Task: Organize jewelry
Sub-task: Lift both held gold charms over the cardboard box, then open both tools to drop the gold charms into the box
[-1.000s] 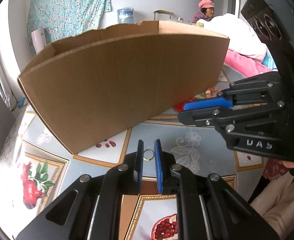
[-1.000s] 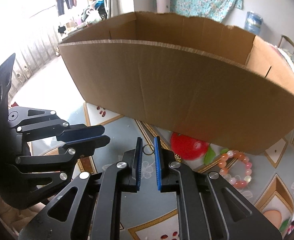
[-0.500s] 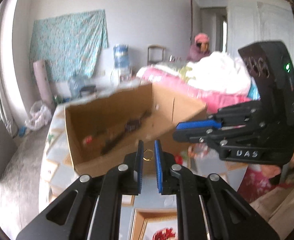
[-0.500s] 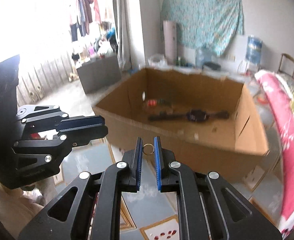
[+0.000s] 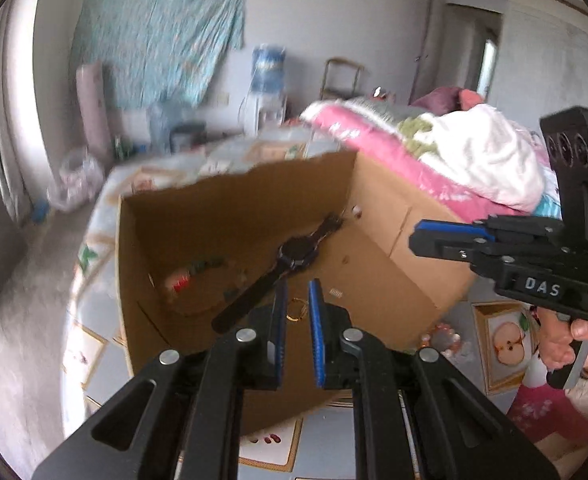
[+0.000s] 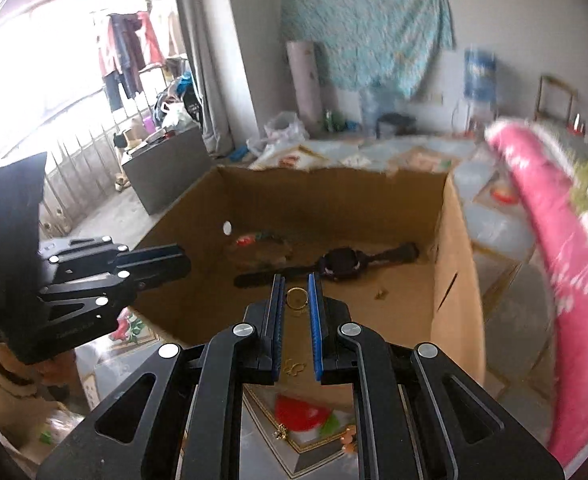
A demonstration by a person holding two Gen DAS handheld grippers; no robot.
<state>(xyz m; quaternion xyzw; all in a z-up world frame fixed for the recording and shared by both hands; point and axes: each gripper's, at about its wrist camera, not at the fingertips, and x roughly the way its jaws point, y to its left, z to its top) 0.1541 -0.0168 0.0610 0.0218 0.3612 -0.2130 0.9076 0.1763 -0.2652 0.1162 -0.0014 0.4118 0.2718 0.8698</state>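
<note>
Left wrist view: I find my left gripper (image 5: 295, 304) poised above the near wall of the open brown cardboard box (image 5: 378, 216), its blue-padded jaws nearly together and pinching a small gold wire ring (image 5: 296, 309) between the tips. On the box floor lie a black wristwatch with a long strap (image 5: 294, 258) and a blurred red and green beaded piece (image 5: 185, 278). My right gripper (image 5: 428, 236) stands at the right edge, over the box's right wall, blue pads close together; from here I cannot tell what it holds. A hand (image 5: 574, 344) grips its handle. A pale beaded bracelet (image 5: 442, 338) lies on the fruit-patterned tablecloth (image 5: 498, 340) just beside the box's near right corner.

Right wrist view: my right gripper (image 6: 296, 300) also hangs over the near wall, jaws narrowed onto a second small gold ring (image 6: 297, 297) held at the tips. The watch (image 6: 340, 262) lies across the box floor beyond, the beaded piece (image 6: 253, 239) further left. The left gripper (image 6: 181, 266) enters from the left, jaws nearly together.
</note>
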